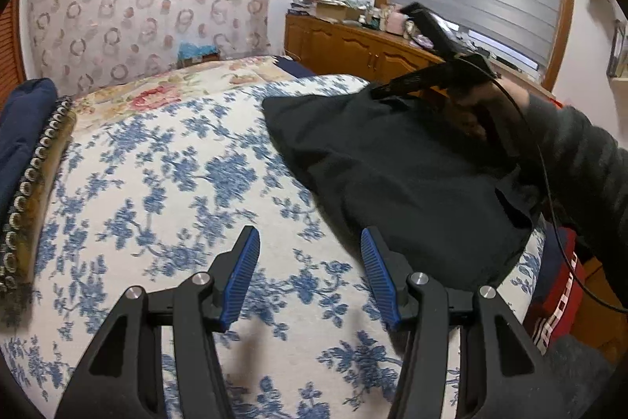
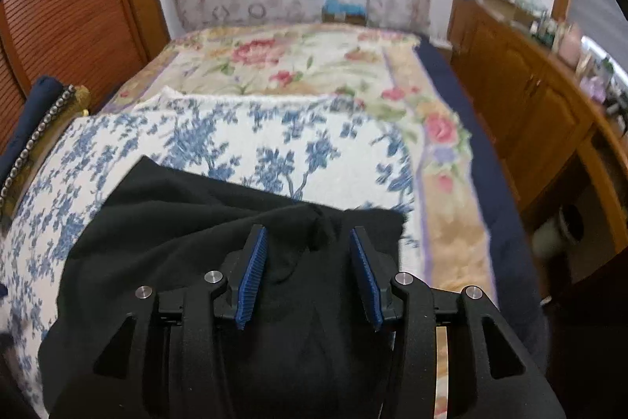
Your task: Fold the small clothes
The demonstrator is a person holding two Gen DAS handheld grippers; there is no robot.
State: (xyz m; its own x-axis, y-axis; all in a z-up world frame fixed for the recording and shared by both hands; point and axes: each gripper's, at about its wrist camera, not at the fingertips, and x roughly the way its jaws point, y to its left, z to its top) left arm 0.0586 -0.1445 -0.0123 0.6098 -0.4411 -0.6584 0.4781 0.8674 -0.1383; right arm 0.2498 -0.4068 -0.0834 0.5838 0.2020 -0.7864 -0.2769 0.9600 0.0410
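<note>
Right wrist view, right tool (image 2: 310,273) spread over black garment (image 2: 165,242); left tool (image 1: 310,273) spread

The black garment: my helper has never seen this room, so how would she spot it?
Find the bed's blue-flowered white cover. The black garment lies crumpled on it under the right gripper. It is the only plain, unpatterned cloth there.
</note>
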